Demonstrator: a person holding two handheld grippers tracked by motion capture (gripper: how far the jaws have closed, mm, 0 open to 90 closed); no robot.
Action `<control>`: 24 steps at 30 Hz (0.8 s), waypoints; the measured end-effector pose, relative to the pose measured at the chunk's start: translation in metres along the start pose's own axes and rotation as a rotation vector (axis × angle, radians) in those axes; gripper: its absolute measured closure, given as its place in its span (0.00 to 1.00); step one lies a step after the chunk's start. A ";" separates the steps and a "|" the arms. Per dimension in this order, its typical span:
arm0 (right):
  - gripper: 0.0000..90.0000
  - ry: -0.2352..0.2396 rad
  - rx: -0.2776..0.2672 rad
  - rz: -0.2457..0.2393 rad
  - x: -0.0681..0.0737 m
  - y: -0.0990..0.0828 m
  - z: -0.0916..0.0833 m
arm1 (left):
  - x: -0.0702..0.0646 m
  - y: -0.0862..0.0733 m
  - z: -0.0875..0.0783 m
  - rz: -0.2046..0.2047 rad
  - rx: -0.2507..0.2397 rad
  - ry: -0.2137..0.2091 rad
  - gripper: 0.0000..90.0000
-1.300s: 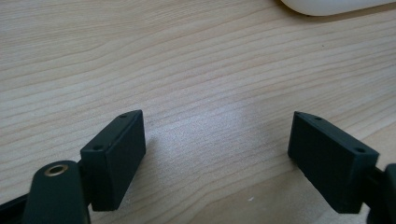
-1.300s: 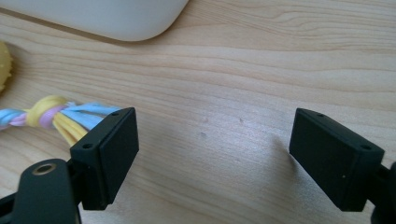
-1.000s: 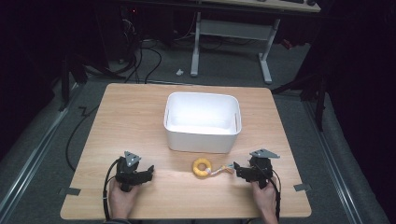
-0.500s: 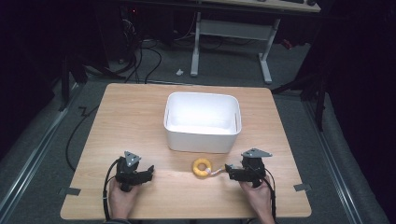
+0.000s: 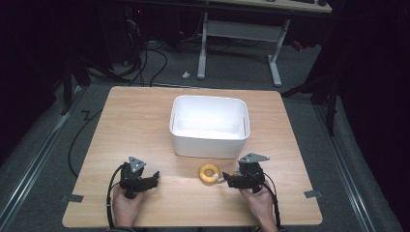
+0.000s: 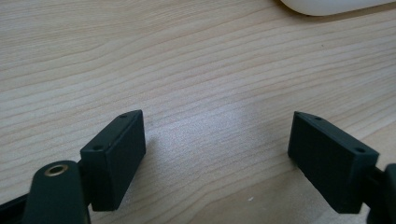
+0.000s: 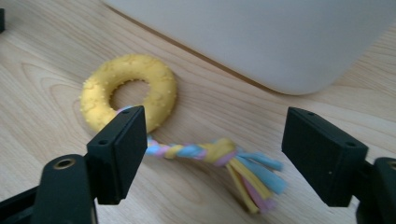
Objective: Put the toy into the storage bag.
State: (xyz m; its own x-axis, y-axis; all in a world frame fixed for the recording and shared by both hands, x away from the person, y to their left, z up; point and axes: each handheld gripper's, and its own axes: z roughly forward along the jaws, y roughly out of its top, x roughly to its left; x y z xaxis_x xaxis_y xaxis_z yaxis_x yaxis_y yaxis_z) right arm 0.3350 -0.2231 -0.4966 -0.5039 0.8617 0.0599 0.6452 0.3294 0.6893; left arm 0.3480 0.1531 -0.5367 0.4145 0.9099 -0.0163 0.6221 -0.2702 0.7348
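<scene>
- Currently the right gripper (image 7: 212, 154) has its jaws spread wide on either side of the braided rope tail (image 7: 210, 151); nothing is gripped.
- Yellow ring toy (image 5: 210, 173) lies on the table, just in front of the white bin (image 5: 210, 126), outside it.
- Left gripper (image 6: 217, 154) rests with jaws apart over bare wood, well apart from the toy.
- Judgement: pickup not yet made; grasp, lift and presumably placement in the bin remain.
- Surface: light wooden table (image 5: 135, 121). Room dark; cables on grey floor and a desk frame (image 5: 239, 34) behind.
</scene>
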 end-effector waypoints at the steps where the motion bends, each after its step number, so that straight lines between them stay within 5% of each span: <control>1: 0.28 0.012 0.000 -0.005 0.003 0.001 0.002 | 0.000 0.000 0.000 0.000 0.000 -0.001 0.22; 13: 0.40 0.097 0.010 -0.005 0.013 0.009 0.016 | 0.000 0.000 0.000 0.001 0.000 -0.001 0.22; 24: 0.45 0.109 0.041 -0.001 0.020 0.017 0.032 | 0.000 0.000 0.000 0.004 0.000 -0.003 0.22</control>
State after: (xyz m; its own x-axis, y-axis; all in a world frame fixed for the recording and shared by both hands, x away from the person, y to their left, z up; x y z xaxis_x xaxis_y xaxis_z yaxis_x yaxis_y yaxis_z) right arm 0.3545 -0.1877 -0.5069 -0.5628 0.8148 0.1392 0.6665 0.3477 0.6595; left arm 0.3478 0.1533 -0.5368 0.4189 0.9079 -0.0157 0.6204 -0.2735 0.7350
